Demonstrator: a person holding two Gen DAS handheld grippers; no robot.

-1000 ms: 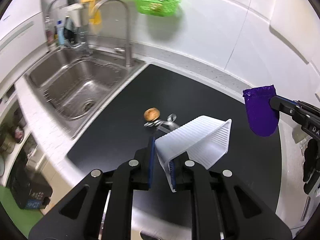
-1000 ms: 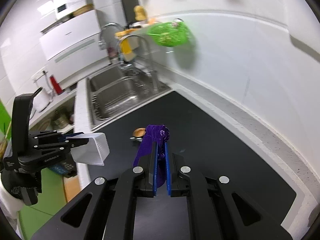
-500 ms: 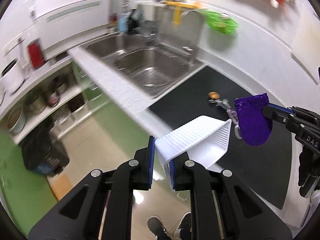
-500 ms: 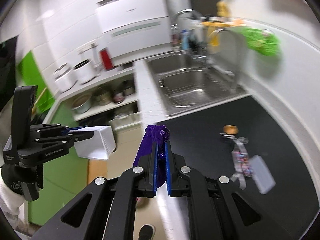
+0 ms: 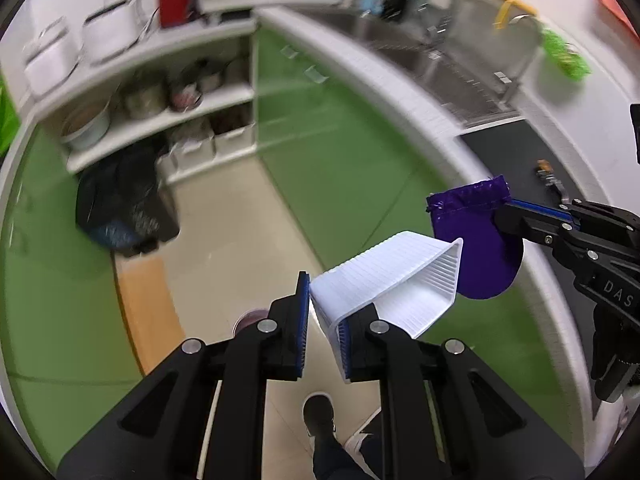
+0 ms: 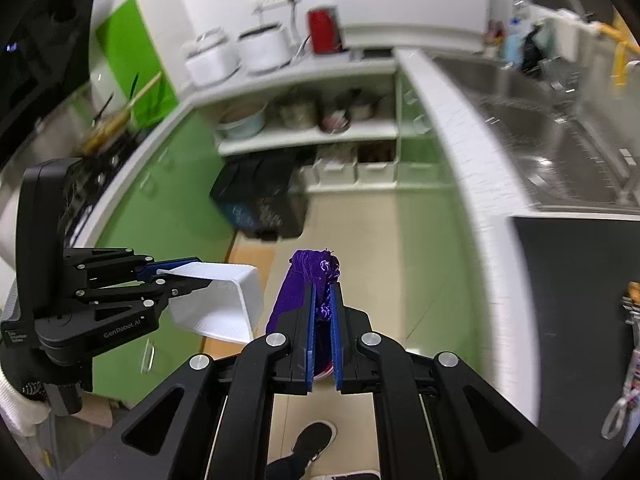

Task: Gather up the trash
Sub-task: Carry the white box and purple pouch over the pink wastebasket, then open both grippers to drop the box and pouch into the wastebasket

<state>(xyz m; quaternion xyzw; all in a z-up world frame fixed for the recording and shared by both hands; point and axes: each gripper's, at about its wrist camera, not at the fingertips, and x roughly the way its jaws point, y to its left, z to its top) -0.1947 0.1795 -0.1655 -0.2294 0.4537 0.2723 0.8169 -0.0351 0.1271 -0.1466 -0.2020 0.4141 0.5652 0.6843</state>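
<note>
As you swung both hands off the black counter mat toward the floor, your left gripper [image 5: 323, 322] stayed clamped on the ribbed white plastic tub [image 5: 394, 278], mouth sideways, and your right gripper [image 6: 322, 322] on the crumpled purple pouch [image 6: 310, 280]. Beyond, the black-bagged bin [image 6: 260, 196] came into view, probably the drop point.

Ribbed white plastic tub [image 5: 396, 276], crinkled glossy purple pouch [image 6: 308, 280] — matt black bin bag [image 6: 260, 196], steel sink [image 6: 560, 148].
</note>
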